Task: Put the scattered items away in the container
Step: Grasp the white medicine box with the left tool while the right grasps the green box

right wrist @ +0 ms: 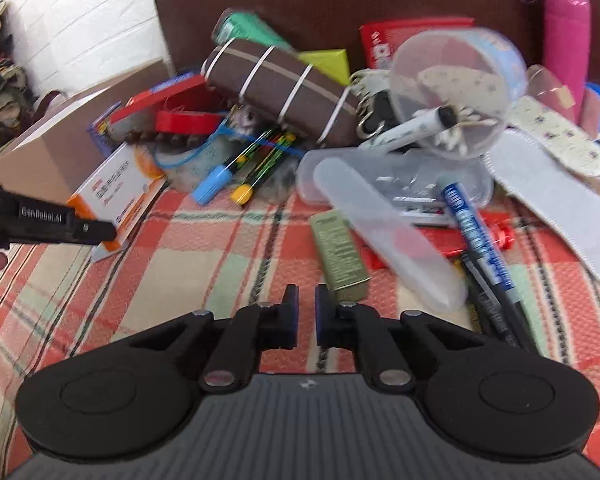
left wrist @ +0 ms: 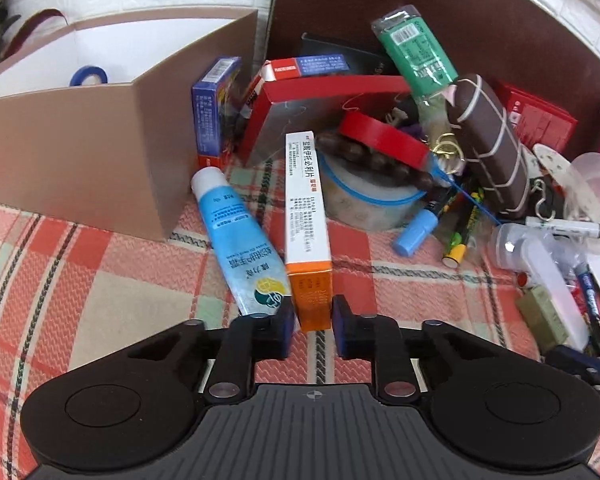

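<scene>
My left gripper point(left wrist: 311, 322) is shut on the near end of a white and orange medicine box point(left wrist: 305, 216), which lies on the plaid cloth. The box also shows in the right wrist view point(right wrist: 120, 188), with the left gripper point(right wrist: 96, 232) at its end. A blue tube point(left wrist: 236, 240) lies just left of the box. The tan cardboard container point(left wrist: 80, 152) stands at the left, with a blue tape roll point(left wrist: 88, 76) inside. My right gripper point(right wrist: 306, 312) is nearly closed and empty above the cloth, just left of an olive green packet point(right wrist: 340, 252).
A pile lies at the back: red tape roll point(left wrist: 384, 140), brown case with white bands point(left wrist: 488, 140), green packet point(left wrist: 420, 56), red box point(left wrist: 324, 112), blue box point(left wrist: 214, 108), markers point(right wrist: 236, 172), clear plastic cases point(right wrist: 388, 236), a clear cup point(right wrist: 456, 92), pink bottle point(right wrist: 566, 36).
</scene>
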`<act>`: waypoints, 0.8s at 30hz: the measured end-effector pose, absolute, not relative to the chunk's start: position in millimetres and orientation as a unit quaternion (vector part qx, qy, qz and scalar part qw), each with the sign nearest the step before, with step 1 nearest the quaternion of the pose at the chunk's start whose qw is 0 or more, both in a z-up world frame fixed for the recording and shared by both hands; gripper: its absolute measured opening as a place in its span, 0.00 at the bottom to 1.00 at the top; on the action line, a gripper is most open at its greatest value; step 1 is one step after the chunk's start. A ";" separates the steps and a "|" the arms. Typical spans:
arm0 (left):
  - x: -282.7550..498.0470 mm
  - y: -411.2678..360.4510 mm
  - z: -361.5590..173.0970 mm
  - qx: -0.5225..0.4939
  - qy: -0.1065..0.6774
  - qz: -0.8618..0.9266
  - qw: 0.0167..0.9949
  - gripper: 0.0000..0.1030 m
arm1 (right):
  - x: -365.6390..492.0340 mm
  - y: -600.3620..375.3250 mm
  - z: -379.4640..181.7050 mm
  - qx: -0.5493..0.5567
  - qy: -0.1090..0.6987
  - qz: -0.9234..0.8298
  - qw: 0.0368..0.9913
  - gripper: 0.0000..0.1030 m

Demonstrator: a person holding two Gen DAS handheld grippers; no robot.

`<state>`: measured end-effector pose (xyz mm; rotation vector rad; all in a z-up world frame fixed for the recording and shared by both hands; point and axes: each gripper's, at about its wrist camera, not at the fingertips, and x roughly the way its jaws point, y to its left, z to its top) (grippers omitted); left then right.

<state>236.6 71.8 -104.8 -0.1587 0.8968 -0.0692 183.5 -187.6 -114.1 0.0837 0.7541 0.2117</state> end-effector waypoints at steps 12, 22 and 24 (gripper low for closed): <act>258.1 74.6 -113.7 -0.090 0.443 -0.040 0.891 0.16 | 205.0 -188.8 -121.5 -0.016 0.353 0.088 0.931 0.58; 212.9 74.0 -111.4 -0.091 0.453 -0.075 0.884 0.15 | 185.8 -183.2 -107.4 0.012 0.379 0.160 0.911 0.07; 195.9 72.4 -110.2 -0.081 0.457 -0.088 0.882 0.15 | 177.8 -179.5 -106.1 0.022 0.381 0.179 0.907 0.07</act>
